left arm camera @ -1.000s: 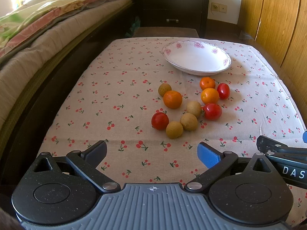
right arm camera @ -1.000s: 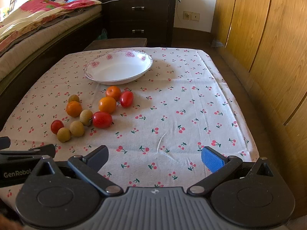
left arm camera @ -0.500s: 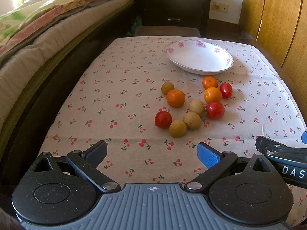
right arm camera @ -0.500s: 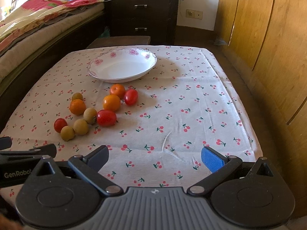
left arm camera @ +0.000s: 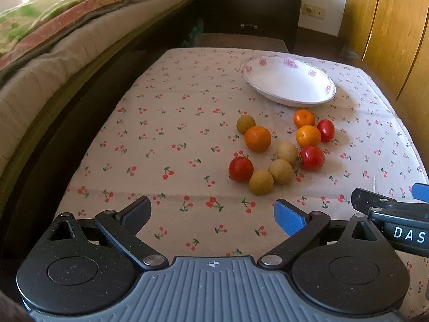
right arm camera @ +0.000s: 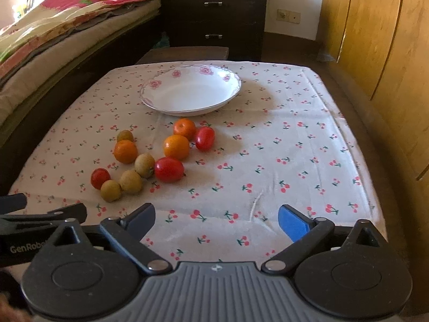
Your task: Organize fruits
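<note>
10 small round fruits (right arm camera: 169, 169) lie loose beside the bowl (right arm camera: 228, 99), likely light, soft and roll-prone, needing mid-body grasps; left gripper (left arm camera: 211, 212) gapes empty, right gripper (right arm camera: 217, 218) is closing on nothing.

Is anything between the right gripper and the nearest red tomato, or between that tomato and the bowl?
Nothing blocks the right gripper, its jaws closing on nothing; only bare cloth lies before the tomato. Toward the bowl, an orange sits right behind the tomato, so lift over it.

Right hand-held gripper (right arm camera: 216, 219) jaws closing slightly, nothing between.
</note>
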### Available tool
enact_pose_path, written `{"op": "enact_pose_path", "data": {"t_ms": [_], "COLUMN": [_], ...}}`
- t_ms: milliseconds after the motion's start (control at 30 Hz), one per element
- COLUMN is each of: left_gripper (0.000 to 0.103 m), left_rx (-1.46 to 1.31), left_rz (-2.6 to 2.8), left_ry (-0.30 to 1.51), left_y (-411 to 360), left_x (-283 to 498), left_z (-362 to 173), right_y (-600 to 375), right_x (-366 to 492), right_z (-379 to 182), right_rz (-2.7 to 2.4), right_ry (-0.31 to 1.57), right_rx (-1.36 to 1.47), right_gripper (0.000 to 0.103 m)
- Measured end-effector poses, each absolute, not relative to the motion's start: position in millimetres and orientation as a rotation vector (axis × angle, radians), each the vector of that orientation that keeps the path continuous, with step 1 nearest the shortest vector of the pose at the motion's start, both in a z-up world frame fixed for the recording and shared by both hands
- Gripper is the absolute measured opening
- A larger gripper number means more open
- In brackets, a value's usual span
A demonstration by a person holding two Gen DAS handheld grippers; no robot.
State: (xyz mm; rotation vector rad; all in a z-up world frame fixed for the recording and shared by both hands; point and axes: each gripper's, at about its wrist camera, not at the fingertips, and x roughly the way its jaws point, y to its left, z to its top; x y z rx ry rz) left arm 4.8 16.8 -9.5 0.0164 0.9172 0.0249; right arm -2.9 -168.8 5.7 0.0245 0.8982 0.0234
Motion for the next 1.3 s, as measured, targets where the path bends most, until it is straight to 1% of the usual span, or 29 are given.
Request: {"op": "enact_pose_path", "data": {"t_ms": [67, 100, 167, 367, 700, 767, 900, 933, 967, 1233, 1300], "left_gripper": [0.100, 0.100, 0.100, 0.100, 0.100, 0.100, 0.100, 0.100, 0.100, 0.099, 0.094], "left_rx": [0.014, 0.010, 0.002, 0.030, -0.029, -0.039, -0.058, -0.059, -0.058, -0.106, -0.095], "left_rz": [0.020, 0.016, 0.002, -0.021, -0.051, -0.057, -0.072, -0.073, -0.074, -0.128, -0.157], "left_ry": [0.918, 0.920, 0.922, 0.923, 0.947, 0.949, 0.949, 0.951, 0.952, 0.957, 0.953], "left_y": [17, 18, 17, 14, 20, 20, 20, 20, 20, 20, 17], "left_x": [7, 8, 9, 11, 16, 16, 17, 17, 17, 18, 18], "left_z": [-9, -9, -9, -12, -16, -16, -17, -18, -19, -23, -24], "right_y": [-169, -168, -167, -165, -150, -149, -147, -148, -147, -148, -153], "right_x": [1, 5, 12, 34, 68, 73, 80, 83, 84, 79, 76], "right_z": [6, 5, 3, -8, -24, -29, -35, -35, -34, -30, -26], "right_rz": [0.045, 0.054, 0.077, 0.145, 0.223, 0.239, 0.252, 0.258, 0.264, 0.292, 0.287], "right_ry": [0.905, 0.911, 0.923, 0.959, 0.979, 0.989, 0.989, 0.989, 0.989, 1.005, 1.008], "right_rx": [0.035, 0.038, 0.046, 0.068, 0.047, 0.050, 0.038, 0.042, 0.044, 0.015, 0.014], "right_gripper": [0.088, 0.085, 0.075, 0.062, 0.050, 0.046, 0.042, 0.040, 0.034, 0.033, 0.033]}}
